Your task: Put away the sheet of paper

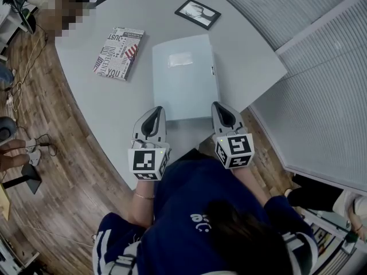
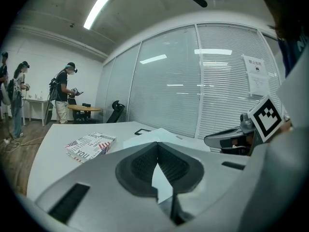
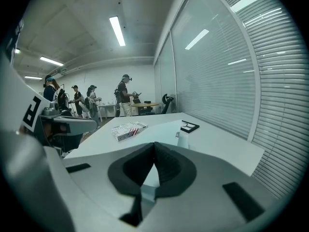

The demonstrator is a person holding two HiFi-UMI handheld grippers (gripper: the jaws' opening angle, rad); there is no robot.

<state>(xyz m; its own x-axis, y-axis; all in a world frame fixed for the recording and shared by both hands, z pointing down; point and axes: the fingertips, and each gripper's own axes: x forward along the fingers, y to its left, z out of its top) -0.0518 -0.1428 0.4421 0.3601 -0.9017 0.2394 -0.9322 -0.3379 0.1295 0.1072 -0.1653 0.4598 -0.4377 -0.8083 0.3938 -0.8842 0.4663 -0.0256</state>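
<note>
A pale blue sheet of paper (image 1: 184, 76) lies flat on the grey table (image 1: 97, 105), its near edge toward me. My left gripper (image 1: 156, 111) is at the sheet's near left corner, and in the left gripper view a strip of the sheet (image 2: 161, 183) is pinched between the shut jaws (image 2: 157, 147). At the near right corner my right gripper (image 1: 219, 106) is also shut, and a sliver of the sheet (image 3: 150, 176) shows between its dark pads (image 3: 170, 167). From each gripper view the other gripper is visible alongside.
A book with a printed cover (image 1: 119, 52) lies left of the sheet, and a black-framed picture (image 1: 198, 12) lies beyond it. The table's curved edge runs just under both grippers. A blind-covered glass wall (image 1: 321, 79) stands at the right. Several people stand far off.
</note>
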